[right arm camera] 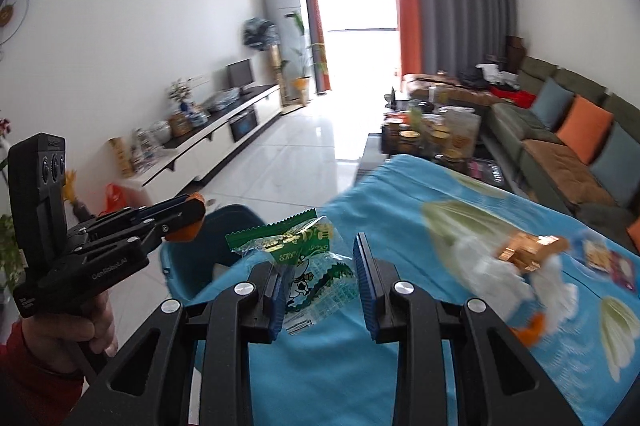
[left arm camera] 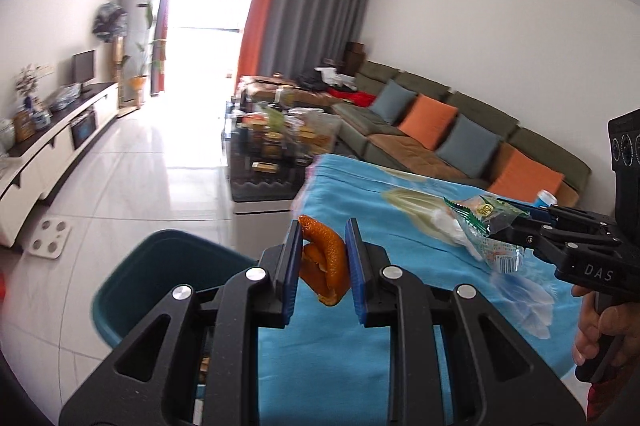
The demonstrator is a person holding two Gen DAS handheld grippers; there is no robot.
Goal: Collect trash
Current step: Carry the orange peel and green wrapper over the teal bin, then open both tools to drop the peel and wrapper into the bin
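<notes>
In the left wrist view the left gripper point(left arm camera: 323, 262) sits low at centre, its fingers point(left arm camera: 293, 258) narrowed onto a curled orange peel point(left arm camera: 325, 266), whose long axis runs up the frame between the pads. The teal bin point(left arm camera: 160, 278) lies just to the lower left of those fingers, its open mouth beside the edge of the blue-clothed worktop point(left arm camera: 400, 246), so the coming drop appears to turn on a short swing leftward off the worktop. The left hand is the nearer of the two to the bin.

In the right wrist view the right gripper point(right arm camera: 320, 282) holds a green and clear snack wrapper point(right arm camera: 308, 258); the wrapper presses against the left-hand pad, though whether the right-hand pad touches it is hard to tell. From here the bin point(right arm camera: 224, 226) lies to the upper left, beyond the worktop's corner.

Count: two grippers, each carrying one piece of trash; one bin. Farther right on the cloth lie blurred leftovers point(right arm camera: 532, 254), perhaps three or four pieces, including a gold wrapper and white tissue.
</notes>
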